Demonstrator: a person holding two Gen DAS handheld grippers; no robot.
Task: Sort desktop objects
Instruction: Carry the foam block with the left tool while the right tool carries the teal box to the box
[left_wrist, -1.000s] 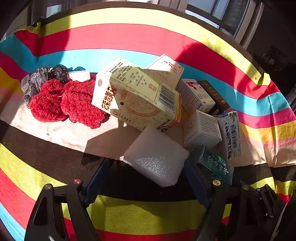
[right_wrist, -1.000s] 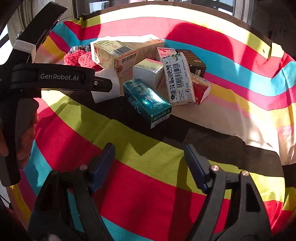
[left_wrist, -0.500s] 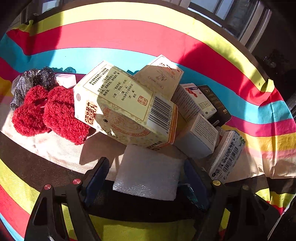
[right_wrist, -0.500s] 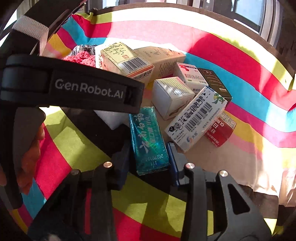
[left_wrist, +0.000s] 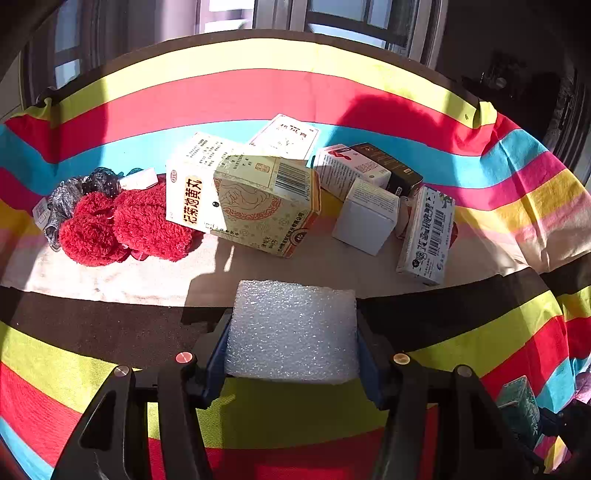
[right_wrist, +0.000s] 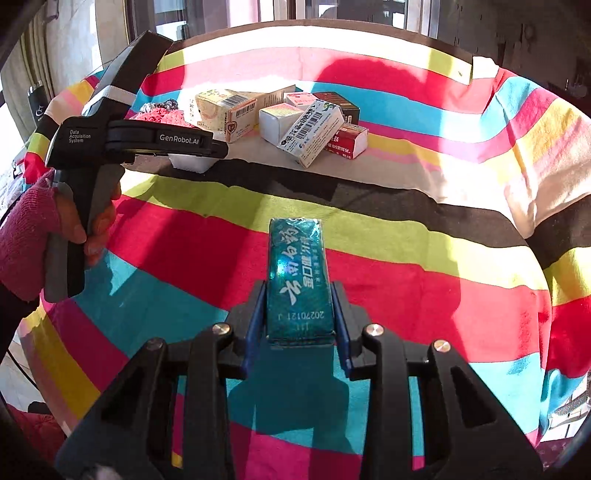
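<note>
My left gripper (left_wrist: 291, 343) is shut on a white foam block (left_wrist: 291, 328), held above the striped cloth near the box pile; it also shows in the right wrist view (right_wrist: 190, 162). My right gripper (right_wrist: 299, 317) is shut on a teal box (right_wrist: 297, 284) with white characters, lifted well back from the pile; this box also shows at the lower right of the left wrist view (left_wrist: 519, 410). A pile of medicine boxes lies on the cloth: a large yellow-green box (left_wrist: 258, 199), a white box (left_wrist: 365, 218), a barcode box (left_wrist: 428, 236).
Red fluffy items (left_wrist: 125, 225) and a dark mesh bundle (left_wrist: 70, 195) lie left of the boxes. A red box (right_wrist: 349, 142) and a dark box (right_wrist: 338, 103) sit at the pile's right. The striped tablecloth (right_wrist: 424, 295) covers the round table; windows stand behind.
Both grippers closed on their objects and pulled back from the pile: the left took the foam block, the right took the teal box and lifted it away.
</note>
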